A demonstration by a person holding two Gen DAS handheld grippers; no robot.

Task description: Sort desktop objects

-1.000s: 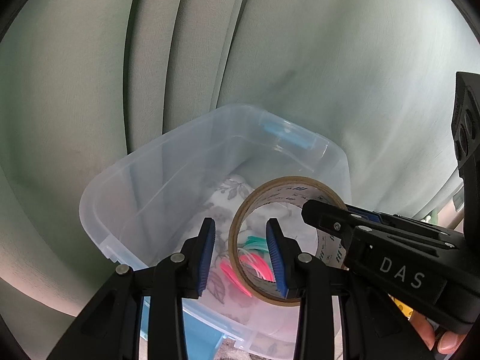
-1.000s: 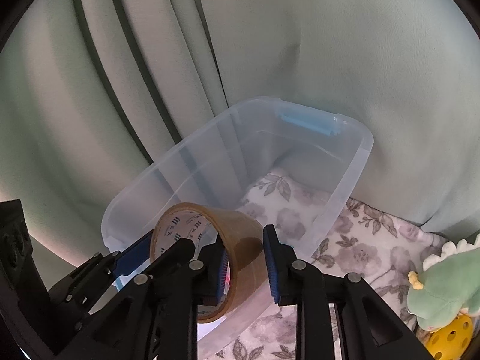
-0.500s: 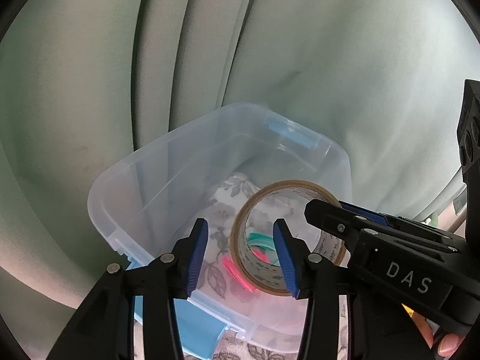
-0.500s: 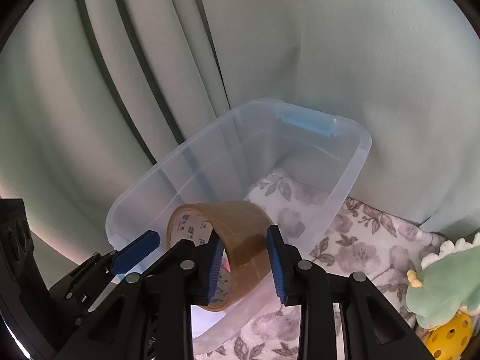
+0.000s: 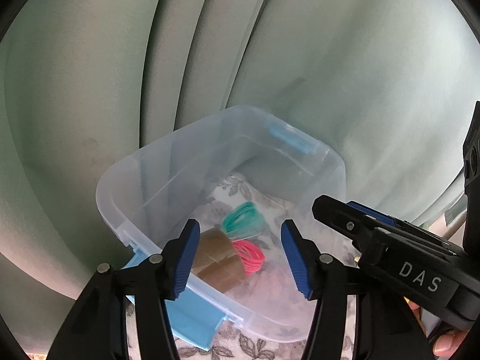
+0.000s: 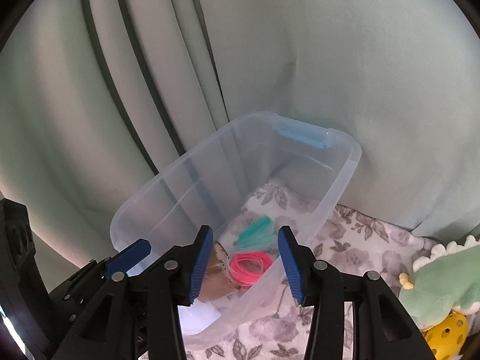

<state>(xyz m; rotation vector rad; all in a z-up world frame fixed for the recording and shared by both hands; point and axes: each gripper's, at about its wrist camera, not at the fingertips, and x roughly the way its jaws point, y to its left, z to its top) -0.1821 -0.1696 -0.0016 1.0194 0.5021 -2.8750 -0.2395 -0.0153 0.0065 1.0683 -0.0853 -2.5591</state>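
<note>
The left gripper [image 5: 238, 253] hung over the near end of the box, and its jaws stood apart with nothing between the blue pads [image 5: 186, 258]. They had just been opening. The right gripper [image 6: 244, 262] hung there too, its jaws also apart and empty, and they had just been opening as well. No pad touched anything.

The roll of tape [image 5: 217, 259] lay on its side on the floor of the clear plastic box [image 5: 120, 186], at about 6 o'clock in the left wrist view. In the right wrist view the roll [image 6: 217, 276] was partly hidden behind the left blue pad of that gripper, so only a brown bit showed. Just beside the roll, at its 3 o'clock, lay a bunch of pink rubber bands [image 5: 250, 256]. I could not tell if they touched the roll. A bunch of green rubber bands [image 5: 244, 220] lay a little farther in, at 12 o'clock from the pink ones.

A blue latch [image 5: 192, 318] at the near end of the box was half covered by the left gripper. Another blue latch [image 6: 300, 135] sat at the far end. The box stood on a flowery cloth [image 6: 360, 240]. A green soft toy [image 6: 441, 282] and a yellow ball with holes [image 6: 447, 336] were cut off at 4 o'clock in the right wrist view. A fingertip [image 5: 447, 343] showed at the bottom edge, at 5 o'clock. Pale green curtains [image 5: 330, 60] hung behind it all.
</note>
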